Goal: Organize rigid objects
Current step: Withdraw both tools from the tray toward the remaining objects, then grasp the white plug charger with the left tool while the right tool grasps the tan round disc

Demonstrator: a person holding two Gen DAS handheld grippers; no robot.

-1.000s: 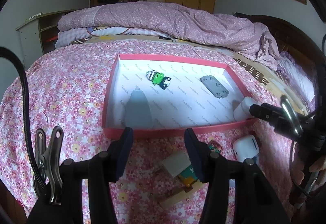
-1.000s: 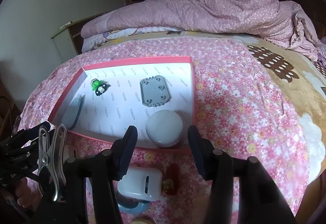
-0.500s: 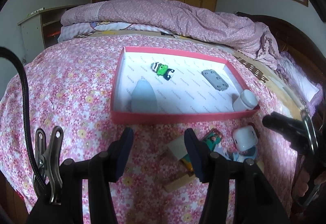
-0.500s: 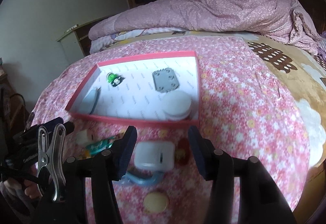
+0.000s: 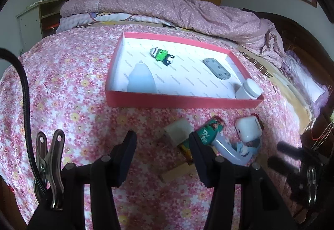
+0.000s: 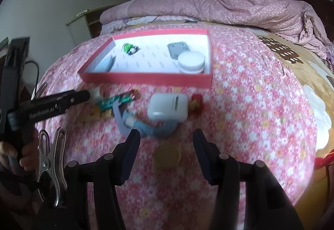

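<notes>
Left gripper (image 5: 161, 150): jaws wide, empty, over the floral bedspread (image 5: 62, 88).
Right gripper (image 6: 166, 146): jaws wide, empty.
White case (image 6: 168, 106): beyond the right fingertips, just outside the red tray (image 6: 146, 79).
White jar (image 6: 191, 61): in the tray's near right corner.
Yellow disc (image 6: 167, 158): between the right jaws.

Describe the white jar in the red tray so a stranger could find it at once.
Start at the red tray on the pink floral bedspread. In the right wrist view, look in the tray's near right corner, just in front of the grey plate. There stands the white jar: the only round, upright, all-white thing inside, while its neighbours lie flat and are grey or green.
</notes>
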